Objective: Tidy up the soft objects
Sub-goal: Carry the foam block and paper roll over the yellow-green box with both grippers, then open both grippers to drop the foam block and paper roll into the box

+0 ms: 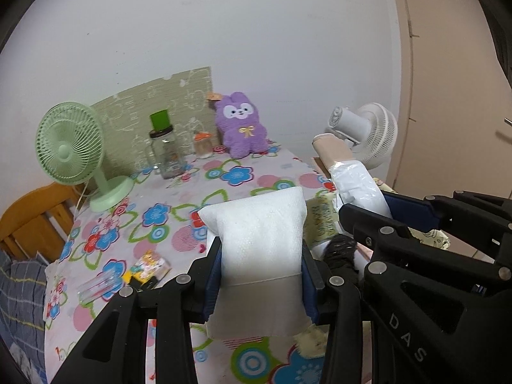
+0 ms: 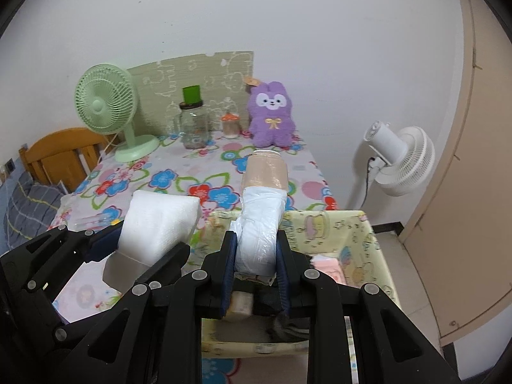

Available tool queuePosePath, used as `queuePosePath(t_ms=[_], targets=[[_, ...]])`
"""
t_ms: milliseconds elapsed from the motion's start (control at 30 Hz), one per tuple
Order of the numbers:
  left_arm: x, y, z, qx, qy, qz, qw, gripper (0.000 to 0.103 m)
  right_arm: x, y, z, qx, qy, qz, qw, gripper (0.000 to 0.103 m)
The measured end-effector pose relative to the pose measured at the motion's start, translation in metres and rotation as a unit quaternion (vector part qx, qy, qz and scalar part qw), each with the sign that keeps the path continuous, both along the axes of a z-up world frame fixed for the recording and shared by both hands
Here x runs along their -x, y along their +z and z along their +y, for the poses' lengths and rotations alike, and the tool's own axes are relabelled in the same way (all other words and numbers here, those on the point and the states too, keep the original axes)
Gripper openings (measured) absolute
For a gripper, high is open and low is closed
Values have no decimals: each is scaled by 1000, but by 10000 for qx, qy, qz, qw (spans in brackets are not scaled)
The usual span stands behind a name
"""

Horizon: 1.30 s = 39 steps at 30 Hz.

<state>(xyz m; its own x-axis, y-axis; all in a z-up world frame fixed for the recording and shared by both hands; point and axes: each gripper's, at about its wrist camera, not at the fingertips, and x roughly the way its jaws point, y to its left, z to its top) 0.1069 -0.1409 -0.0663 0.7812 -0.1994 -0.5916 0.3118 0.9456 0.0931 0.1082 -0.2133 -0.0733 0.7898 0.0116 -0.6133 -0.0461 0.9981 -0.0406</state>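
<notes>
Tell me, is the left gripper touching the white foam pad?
Touching. In the left wrist view, the left gripper is shut on the white foam pad, its blue pads pressed against both sides with no gap.

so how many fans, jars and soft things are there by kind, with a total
fans: 2, the green fan and the white fan
jars: 2, the glass jar and the small orange-lidded jar
soft things: 3, the purple plush bunny, the white foam pad, the wrapped roll
total: 7

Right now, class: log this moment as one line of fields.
left gripper: shut on white foam pad | right gripper: shut on plastic-wrapped roll | roll above yellow fabric bin | purple plush: on table
</notes>
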Motion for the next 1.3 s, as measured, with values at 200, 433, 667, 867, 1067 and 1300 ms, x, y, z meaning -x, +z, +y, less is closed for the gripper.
queuePosePath(t_ms=[200, 433, 667, 867, 1067, 1300], targets=[[-7, -6, -21, -38, -192, 73, 9998, 44, -2, -5, -20, 1, -179, 50, 9998, 26], [-16, -17, -44, -105, -417, 201, 9989, 44, -7, -15, -43, -26, -363, 155, 9992, 26], [-24, -29, -62, -176, -551, 371, 9976, 50, -13, -26, -61, -72, -544, 326, 9980, 26], [-30, -37, -70, -199, -646, 523, 9963, 61, -18, -35, -71, -137, -609, 452, 9970, 26], [-29, -41, -75, -361, -608, 556, 9960, 81, -21, -41, -75, -231, -594, 618, 9961, 26], [-25, -40, -73, -449, -610, 516, 9958, 86, -24, -45, -76, -432, -511, 806, 9945, 31]])
